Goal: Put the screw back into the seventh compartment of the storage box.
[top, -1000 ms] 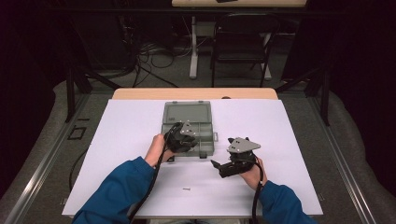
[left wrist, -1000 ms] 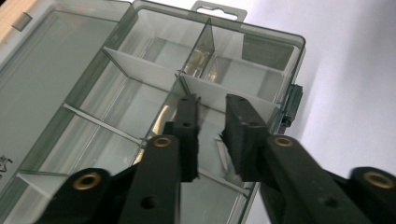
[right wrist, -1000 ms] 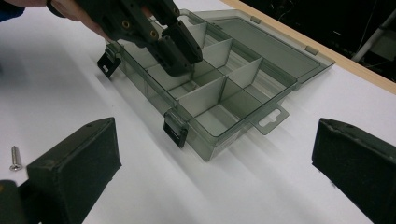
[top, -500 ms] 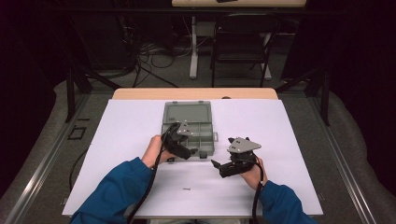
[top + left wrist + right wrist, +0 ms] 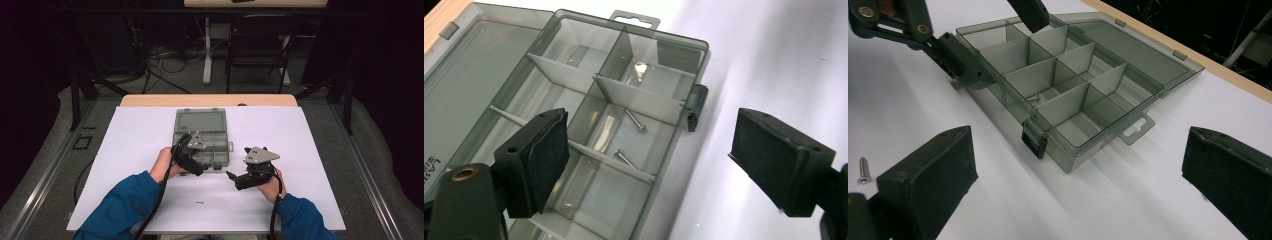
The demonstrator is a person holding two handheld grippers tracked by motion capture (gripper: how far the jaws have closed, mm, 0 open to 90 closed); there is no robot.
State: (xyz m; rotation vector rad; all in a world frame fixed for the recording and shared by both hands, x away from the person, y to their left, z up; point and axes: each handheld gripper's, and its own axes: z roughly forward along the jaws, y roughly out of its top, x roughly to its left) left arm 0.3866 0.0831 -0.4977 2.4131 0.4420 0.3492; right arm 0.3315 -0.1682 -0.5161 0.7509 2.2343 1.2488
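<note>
Left gripper view looks past my left gripper (image 5: pixel 644 165) into the open grey box (image 5: pixel 589 70), which lies just ahead of and beneath it; my jaws have just been opening and stand wide apart with nothing between the pads. Two screws (image 5: pixel 634 120) lie in one compartment directly beyond my left jaw. My right gripper (image 5: pixel 1073 185) also stands open and empty, the box latch (image 5: pixel 1031 140) just ahead between its jaws. One loose screw (image 5: pixel 863 170) lies on the white table (image 5: pixel 908 100), just outside its left jaw.
</note>
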